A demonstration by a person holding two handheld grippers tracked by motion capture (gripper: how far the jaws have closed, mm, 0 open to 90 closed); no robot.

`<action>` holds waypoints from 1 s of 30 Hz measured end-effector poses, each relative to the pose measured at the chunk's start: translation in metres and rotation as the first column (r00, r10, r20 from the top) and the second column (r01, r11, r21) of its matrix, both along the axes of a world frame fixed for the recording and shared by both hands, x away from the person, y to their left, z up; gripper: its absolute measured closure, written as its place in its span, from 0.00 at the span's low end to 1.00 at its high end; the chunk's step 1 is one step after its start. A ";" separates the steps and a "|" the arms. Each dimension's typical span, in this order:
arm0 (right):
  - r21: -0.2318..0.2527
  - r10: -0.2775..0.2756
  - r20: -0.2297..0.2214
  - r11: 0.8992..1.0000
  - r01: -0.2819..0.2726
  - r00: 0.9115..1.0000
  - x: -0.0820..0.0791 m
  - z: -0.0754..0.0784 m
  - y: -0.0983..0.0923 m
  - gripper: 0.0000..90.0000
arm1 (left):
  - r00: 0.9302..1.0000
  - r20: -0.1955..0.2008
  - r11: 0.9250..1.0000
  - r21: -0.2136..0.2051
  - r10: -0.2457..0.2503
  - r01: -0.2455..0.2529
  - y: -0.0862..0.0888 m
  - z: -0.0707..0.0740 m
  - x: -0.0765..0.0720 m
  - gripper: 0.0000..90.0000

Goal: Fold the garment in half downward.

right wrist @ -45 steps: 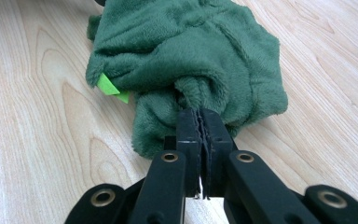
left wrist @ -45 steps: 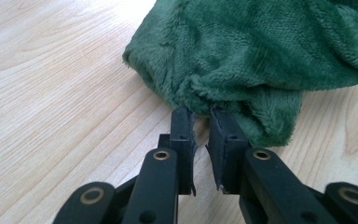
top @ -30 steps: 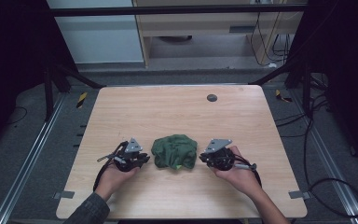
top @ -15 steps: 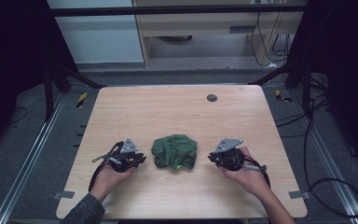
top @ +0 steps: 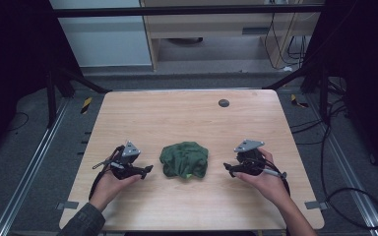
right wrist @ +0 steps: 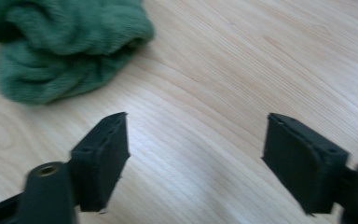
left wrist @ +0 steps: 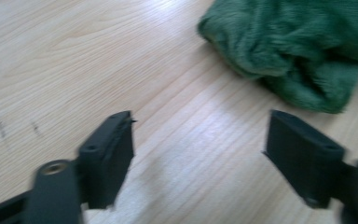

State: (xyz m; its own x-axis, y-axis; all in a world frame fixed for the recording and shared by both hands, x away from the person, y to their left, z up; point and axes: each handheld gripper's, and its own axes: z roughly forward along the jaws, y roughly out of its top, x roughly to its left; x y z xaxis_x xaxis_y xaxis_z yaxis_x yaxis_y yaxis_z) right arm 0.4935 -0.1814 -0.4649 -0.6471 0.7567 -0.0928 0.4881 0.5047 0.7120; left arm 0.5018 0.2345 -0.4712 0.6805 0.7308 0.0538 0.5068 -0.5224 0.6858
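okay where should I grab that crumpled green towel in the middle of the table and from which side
Probably by its bunched outer edges. The green towel lies crumpled between the left gripper and right gripper, both open with jaws just widened and nothing between them. Each could come in level from its own side and pinch the thick fold facing it.

No legible text, label, brand, number or sign anywhere on the scene.

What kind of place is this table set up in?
Probably a lab or workshop recording bench: a light wooden table stands inside a black metal frame, loose black cables trail over the grey floor, and one crumpled green cloth lies on it.
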 end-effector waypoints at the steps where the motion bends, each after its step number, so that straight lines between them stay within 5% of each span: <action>1: 0.001 -0.017 -0.008 1.000 0.017 1.000 0.002 -0.001 -0.002 0.16 | 1.000 -0.006 1.000 0.000 0.006 -0.006 0.001 0.000 0.002 0.18; 6: 0.030 -0.085 -0.084 0.996 0.087 0.993 0.013 -0.008 -0.012 0.08 | 0.999 -0.022 1.000 0.009 0.024 -0.024 0.009 -0.004 0.008 0.11; 10: 0.055 -0.098 -0.101 0.993 0.104 0.990 0.021 -0.011 -0.020 0.08 | 0.999 -0.033 0.999 -0.003 0.038 -0.039 0.018 -0.007 0.015 0.08; 16: 0.056 -0.143 -0.095 0.987 0.149 0.985 0.033 -0.014 -0.030 0.12 | 0.997 -0.025 0.997 0.006 0.072 -0.072 0.028 -0.007 0.026 0.08; 22: 0.100 -0.212 -0.086 0.970 0.220 0.973 0.046 -0.020 -0.036 0.13 | 0.995 -0.031 0.995 0.015 0.098 -0.098 0.032 -0.011 0.037 0.08; 30: 0.100 -0.278 -0.074 0.954 0.284 0.958 0.056 -0.029 -0.042 0.12 | 0.992 -0.034 0.993 0.016 0.120 -0.120 0.033 -0.019 0.045 0.07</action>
